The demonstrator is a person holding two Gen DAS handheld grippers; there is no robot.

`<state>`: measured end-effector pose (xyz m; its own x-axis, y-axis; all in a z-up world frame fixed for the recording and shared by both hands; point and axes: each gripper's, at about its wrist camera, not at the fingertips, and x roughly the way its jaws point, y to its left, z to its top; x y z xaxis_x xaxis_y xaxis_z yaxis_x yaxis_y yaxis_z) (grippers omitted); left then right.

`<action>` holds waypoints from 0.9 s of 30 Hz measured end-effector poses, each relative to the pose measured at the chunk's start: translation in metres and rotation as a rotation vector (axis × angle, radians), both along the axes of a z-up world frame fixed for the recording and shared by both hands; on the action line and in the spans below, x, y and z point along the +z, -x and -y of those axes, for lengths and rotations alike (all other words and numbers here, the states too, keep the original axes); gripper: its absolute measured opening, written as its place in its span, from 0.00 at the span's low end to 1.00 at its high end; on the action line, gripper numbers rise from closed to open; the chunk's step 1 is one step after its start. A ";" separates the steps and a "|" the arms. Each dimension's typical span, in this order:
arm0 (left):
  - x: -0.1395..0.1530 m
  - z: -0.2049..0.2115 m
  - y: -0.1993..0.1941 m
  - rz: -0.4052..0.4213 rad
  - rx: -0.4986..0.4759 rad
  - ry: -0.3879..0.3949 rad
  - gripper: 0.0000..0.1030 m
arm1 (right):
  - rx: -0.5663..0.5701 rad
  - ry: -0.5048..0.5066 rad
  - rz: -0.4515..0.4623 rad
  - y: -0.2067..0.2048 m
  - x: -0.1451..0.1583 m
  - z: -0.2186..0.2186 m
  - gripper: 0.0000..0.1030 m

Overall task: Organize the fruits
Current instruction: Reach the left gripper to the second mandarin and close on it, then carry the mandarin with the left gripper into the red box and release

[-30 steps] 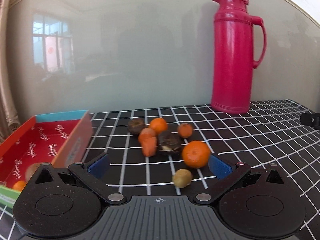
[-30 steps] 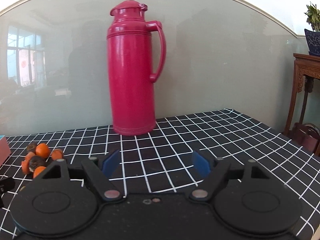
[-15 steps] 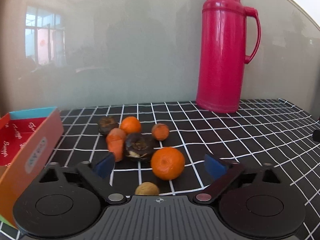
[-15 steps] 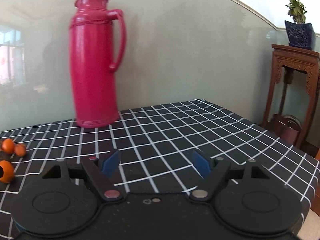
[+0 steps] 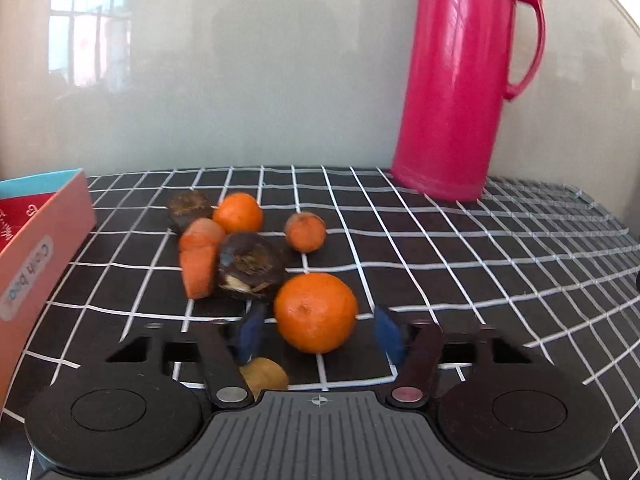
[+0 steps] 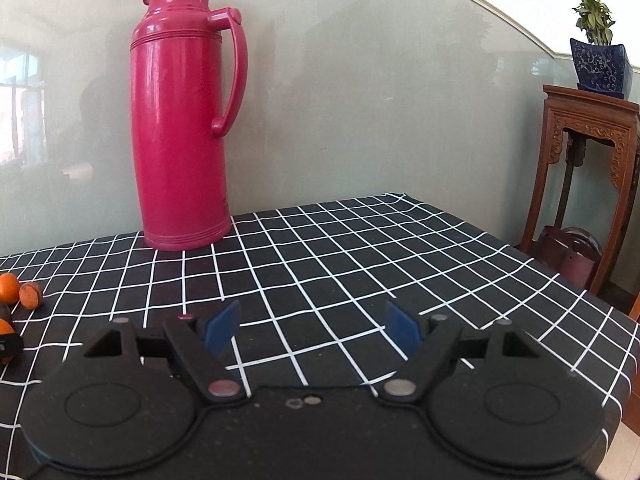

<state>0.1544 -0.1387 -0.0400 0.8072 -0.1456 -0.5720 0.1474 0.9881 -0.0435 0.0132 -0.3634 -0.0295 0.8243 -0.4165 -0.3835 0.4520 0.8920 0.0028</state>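
The sorting is looking to me only at its beginning. Almost all the fruits are still lying loose on the counter (image 5: 460, 264), which is covered with a black cloth with white squares, and the red box (image 5: 38, 248) at the left edge is standing apart from them. How much is already inside the box I cannot tell, because only its corner is showing.

The left claw (image 5: 318, 330) is closing now around the big orange (image 5: 316, 312), the nearest fruit of the heap. The orange is sitting between the two blue pads, but there is still a gap on each side, so I am judging that it is not gripped yet. Just under the left pad a small brownish fruit (image 5: 264, 376) is lying, very near to the claw body.

Behind the big orange the others are waiting in a tight group: a dark wrinkled fruit (image 5: 250, 266), an orange-red piece (image 5: 198, 268) beside it, a second orange (image 5: 238, 212), another dark one (image 5: 188, 208) and a small spotted orange (image 5: 305, 231) a little apart.

The right claw (image 6: 314, 330) is hanging wide and empty over a bare part of the cloth, near the pink thermos (image 6: 182, 140), and is taking no part.

So what is left, as I am judging, is nearly everything: to finish this grip, to carry the orange to the box, and then to do the same for the rest.
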 end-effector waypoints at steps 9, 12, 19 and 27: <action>0.008 0.003 0.010 0.035 -0.023 -0.011 0.42 | 0.005 -0.009 0.006 -0.001 0.003 0.000 0.77; 0.014 0.000 0.018 0.051 -0.027 -0.015 0.42 | 0.006 -0.013 0.009 -0.001 0.004 -0.002 0.77; 0.024 -0.028 0.033 0.064 0.012 -0.019 0.42 | 0.044 -0.028 0.019 -0.003 0.008 -0.018 0.77; 0.045 -0.063 0.051 0.118 0.056 -0.017 0.42 | 0.105 -0.030 0.034 -0.009 0.017 -0.054 0.77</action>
<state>0.1034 -0.0756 0.0050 0.8758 -0.0896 -0.4742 0.0954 0.9954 -0.0120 0.0219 -0.3095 -0.0123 0.8756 -0.3163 -0.3650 0.3555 0.9337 0.0437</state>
